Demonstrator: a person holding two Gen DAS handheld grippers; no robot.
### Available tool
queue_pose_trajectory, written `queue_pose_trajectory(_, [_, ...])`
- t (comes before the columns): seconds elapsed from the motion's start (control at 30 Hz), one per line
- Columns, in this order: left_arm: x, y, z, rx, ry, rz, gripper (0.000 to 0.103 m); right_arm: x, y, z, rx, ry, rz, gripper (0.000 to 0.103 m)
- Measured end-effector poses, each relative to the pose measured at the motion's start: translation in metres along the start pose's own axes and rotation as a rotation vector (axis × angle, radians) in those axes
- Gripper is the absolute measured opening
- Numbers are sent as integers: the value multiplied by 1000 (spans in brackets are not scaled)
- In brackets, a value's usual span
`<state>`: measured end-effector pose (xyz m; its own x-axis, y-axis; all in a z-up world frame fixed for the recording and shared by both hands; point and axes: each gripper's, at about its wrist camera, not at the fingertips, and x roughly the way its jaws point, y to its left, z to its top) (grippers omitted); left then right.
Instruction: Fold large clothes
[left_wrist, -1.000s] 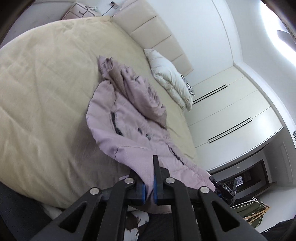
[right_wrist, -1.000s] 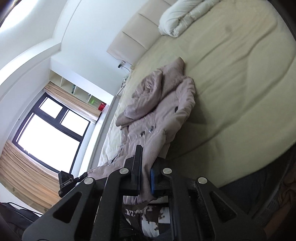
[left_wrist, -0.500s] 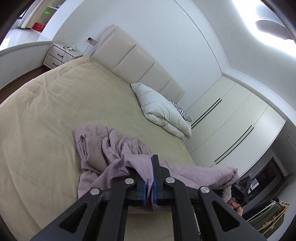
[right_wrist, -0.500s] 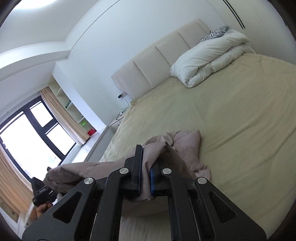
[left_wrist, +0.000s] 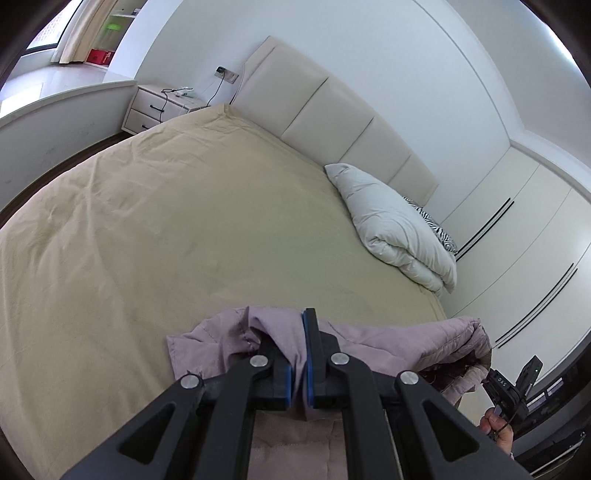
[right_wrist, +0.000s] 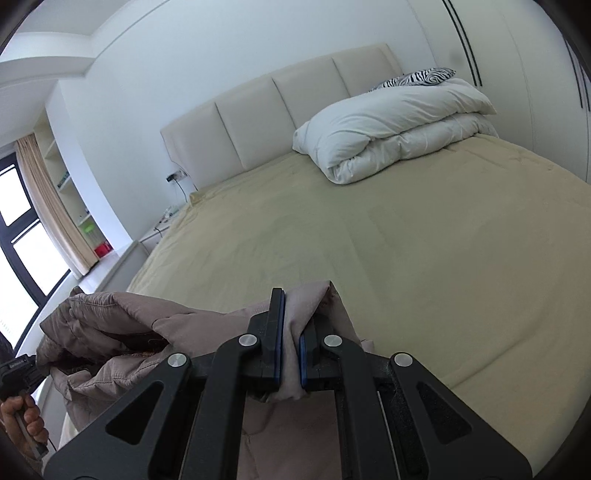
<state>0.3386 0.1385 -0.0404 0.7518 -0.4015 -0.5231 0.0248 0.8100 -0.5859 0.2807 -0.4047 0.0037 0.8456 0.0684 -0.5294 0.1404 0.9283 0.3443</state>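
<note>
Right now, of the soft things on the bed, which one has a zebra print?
The small pillow against the headboard, mostly hidden behind the folded white duvet. The duvet is plain white; the coat in both tongs is plain mauve.

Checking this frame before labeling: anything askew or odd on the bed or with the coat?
Nothing damaged or spilled. The coat is bunched and sagging between the left gripper and right gripper, not spread flat. A duvet lies rolled up at the headboard on the bed, normal enough.
</note>
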Motion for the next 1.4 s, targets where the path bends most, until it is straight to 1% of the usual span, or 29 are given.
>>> queue_pose_trajectory(0.13, [54,12,2,-3,36,61,7,68,-20,-18,20,60,-53,6])
queue_pose_trajectory(0.17, [67,18,0,-16,50,74,8,83,-28,-23,28,83,-62,6])
queue_pose_trajectory(0.2, [81,25,-2,-33,69,89,11,100,-33,-28,41,109,-72,6])
queue_pose_trajectory(0.23, [94,33,-5,-52,89,100,11,114,-39,-35,52,139,-78,7])
queue_pose_trajectory(0.27, [104,40,-9,-74,105,96,12,126,-45,-43,62,169,-79,7])
queue_pose_trajectory(0.3, [110,48,-13,-103,115,76,13,141,-50,-49,75,192,-71,8])
queue_pose_trajectory(0.33, [113,55,-17,-134,117,52,13,150,-54,-55,97,205,-50,9])
queue_pose_trajectory(0.4, [107,61,-20,-169,100,18,18,159,-68,-61,180,208,34,12])
queue_pose_trajectory(0.43, [100,60,-20,-158,86,16,19,159,-75,-62,237,194,81,16])
queue_pose_trajectory(0.47, [92,55,-19,-133,66,31,22,157,-82,-63,290,173,124,18])
queue_pose_trajectory(0.5, [83,48,-18,-106,37,51,27,152,-86,-62,328,156,154,24])
queue_pose_trajectory(0.53, [71,41,-17,-86,2,66,30,147,-88,-60,350,138,173,43])
queue_pose_trajectory(0.57, [60,34,-15,-71,-36,78,40,138,-88,-59,365,121,187,60])
queue_pose_trajectory(0.6, [48,25,-14,-55,-80,87,49,128,-86,-58,379,100,191,80])
queue_pose_trajectory(0.63, [37,15,-12,-30,-116,85,52,119,-81,-55,380,69,195,80])
queue_pose_trajectory(0.67, [30,1,-12,15,-140,85,53,110,-74,-49,351,55,205,80])
queue_pose_trajectory(0.7, [28,-13,-12,70,-149,95,55,105,-62,-44,298,61,212,80])
queue_pose_trajectory(0.73, [29,-29,-14,135,-140,109,57,100,-46,-41,234,78,206,80])
queue_pose_trajectory(0.83, [50,-64,-27,293,-100,162,57,96,12,-46,5,173,153,80])
queue_pose_trajectory(0.9, [71,-75,-40,363,-54,200,57,97,44,-55,-113,222,109,75])
queue_pose_trajectory(0.93, [82,-78,-47,386,-26,219,57,99,59,-61,-150,249,98,69])
queue_pose_trajectory(1.0, [106,-81,-59,439,28,268,57,111,86,-76,-228,304,87,60])
queue_pose_trajectory(1.03, [118,-80,-64,463,57,294,57,121,99,-85,-278,329,59,57])
queue_pose_trajectory(1.1, [141,-73,-72,488,98,349,57,126,111,-109,-331,356,21,57])
queue_pose_trajectory(1.13, [152,-67,-74,487,122,374,58,137,115,-113,-341,366,1,57])
queue_pose_trajectory(1.2, [165,-52,-74,470,133,404,59,158,116,-117,-330,387,-25,56])
queue_pose_trajectory(1.27, [175,-41,-70,424,151,409,59,179,111,-118,-289,420,-26,56])
queue_pose_trajectory(1.3, [178,-39,-69,416,153,412,59,186,109,-117,-281,425,-31,56])
queue_pose_trajectory(1.4, [185,-36,-69,425,149,421,60,204,107,-121,-288,420,-36,56])
